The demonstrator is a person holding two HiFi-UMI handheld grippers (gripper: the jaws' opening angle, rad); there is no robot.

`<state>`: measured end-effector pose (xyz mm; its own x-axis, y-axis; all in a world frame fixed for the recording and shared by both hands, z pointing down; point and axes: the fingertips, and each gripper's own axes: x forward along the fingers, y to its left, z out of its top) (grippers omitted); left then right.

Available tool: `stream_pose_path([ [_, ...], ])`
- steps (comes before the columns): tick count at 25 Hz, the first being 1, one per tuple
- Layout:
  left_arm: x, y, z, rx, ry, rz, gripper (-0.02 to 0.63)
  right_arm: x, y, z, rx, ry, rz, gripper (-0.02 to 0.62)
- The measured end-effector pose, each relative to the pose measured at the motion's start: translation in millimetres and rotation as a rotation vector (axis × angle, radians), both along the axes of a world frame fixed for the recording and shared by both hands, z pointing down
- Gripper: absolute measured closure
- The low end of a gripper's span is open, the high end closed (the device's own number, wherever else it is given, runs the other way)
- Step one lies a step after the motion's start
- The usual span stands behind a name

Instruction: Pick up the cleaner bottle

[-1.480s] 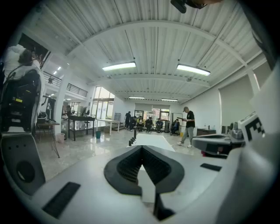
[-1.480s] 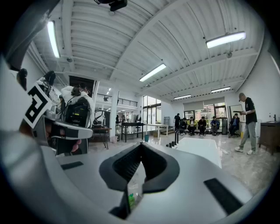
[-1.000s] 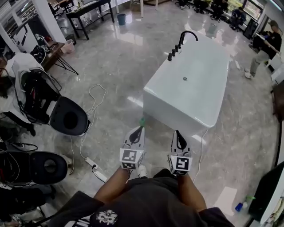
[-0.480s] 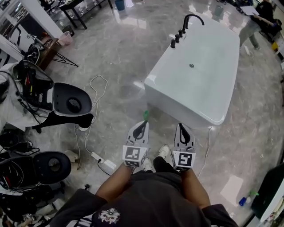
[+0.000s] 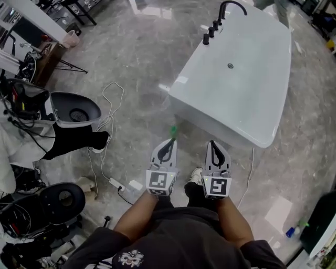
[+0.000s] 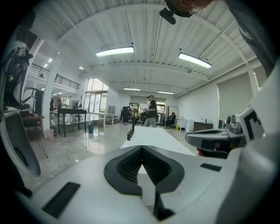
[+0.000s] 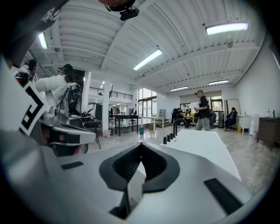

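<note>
A small green-topped bottle (image 5: 172, 130) stands on the marble floor by the near corner of the white bathtub (image 5: 236, 79); only its green top shows clearly. My left gripper (image 5: 169, 141) hangs just short of it and above it, jaws shut with nothing between them. Beside it on the right, my right gripper (image 5: 211, 142) is also shut and empty. In the left gripper view the shut left gripper (image 6: 141, 148) points along the tub top; the bottle is hidden below. The right gripper view shows the right gripper (image 7: 140, 144) shut too.
The tub carries a black faucet (image 5: 231, 6) at its far end. Two toilets (image 5: 79, 110) (image 5: 60, 197) and clutter stand at the left, with a cable and power strip (image 5: 116, 184) on the floor. Another bottle (image 5: 291, 229) lies at the lower right. A person (image 6: 151, 111) stands far off.
The person has stepped toward the bathtub, so the tub and the green-topped bottle have come nearer to the grippers. Both grippers stayed shut and side by side.
</note>
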<state>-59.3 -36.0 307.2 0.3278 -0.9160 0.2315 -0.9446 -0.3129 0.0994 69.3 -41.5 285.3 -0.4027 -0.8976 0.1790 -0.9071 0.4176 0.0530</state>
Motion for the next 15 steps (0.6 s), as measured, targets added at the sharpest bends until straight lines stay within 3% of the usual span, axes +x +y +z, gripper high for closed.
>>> stream_pose_path([
  [6,-19.2,-39.6,92.8,0.018,-0.004,0.043,0.600,-9.0,-32.6,93.9,-0.016,-0.014,0.103,0.578],
  [12,-31.9,-77.2,228.1,-0.001,0.029,0.055,0.600,-22.1,-63.8,232.9,-0.020,-0.035,0.131,0.578],
  [15,-40.6,-85.5,305.8,0.000,0.004,0.042,0.600,-27.3,-81.4,292.4,-0.015,-0.039,0.139,0.578],
])
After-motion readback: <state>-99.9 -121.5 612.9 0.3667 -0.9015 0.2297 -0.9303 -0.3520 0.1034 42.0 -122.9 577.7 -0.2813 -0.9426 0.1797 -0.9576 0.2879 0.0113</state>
